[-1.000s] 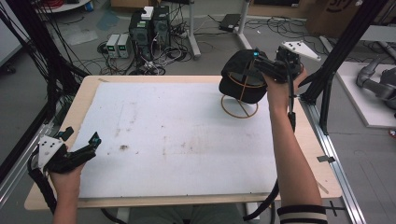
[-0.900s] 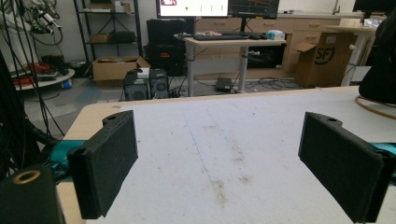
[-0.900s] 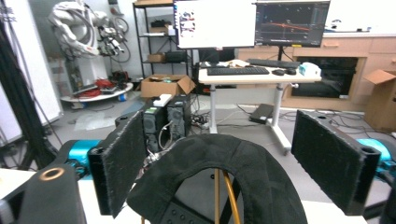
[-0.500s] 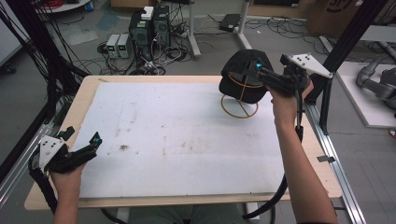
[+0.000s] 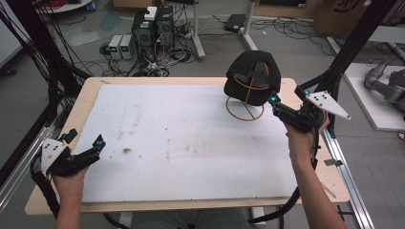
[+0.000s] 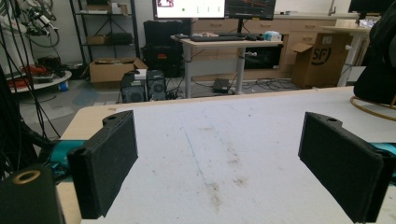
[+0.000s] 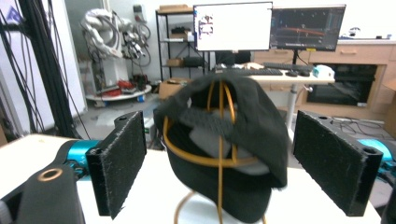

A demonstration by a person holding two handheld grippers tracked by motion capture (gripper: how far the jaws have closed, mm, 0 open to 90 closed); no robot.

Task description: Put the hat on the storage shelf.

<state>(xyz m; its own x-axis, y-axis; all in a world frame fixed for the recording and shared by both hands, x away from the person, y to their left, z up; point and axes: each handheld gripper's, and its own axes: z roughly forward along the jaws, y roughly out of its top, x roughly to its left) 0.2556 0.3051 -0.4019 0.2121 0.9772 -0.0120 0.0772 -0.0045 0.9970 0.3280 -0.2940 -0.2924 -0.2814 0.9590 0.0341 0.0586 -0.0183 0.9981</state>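
One floppy black cap [image 5: 251, 76]; gold wire stand [image 5: 244, 110]

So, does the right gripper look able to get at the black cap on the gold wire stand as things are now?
Probably yes. The right gripper has open jaws and points at the black cap on its gold wire stand, and nothing stands between the jaws and the cap.

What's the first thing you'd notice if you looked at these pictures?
A black cap sits on a gold wire stand at the far right of the white table. The right tongs are open just in front of it, aimed at the cap. The left tongs are open at the near left corner.
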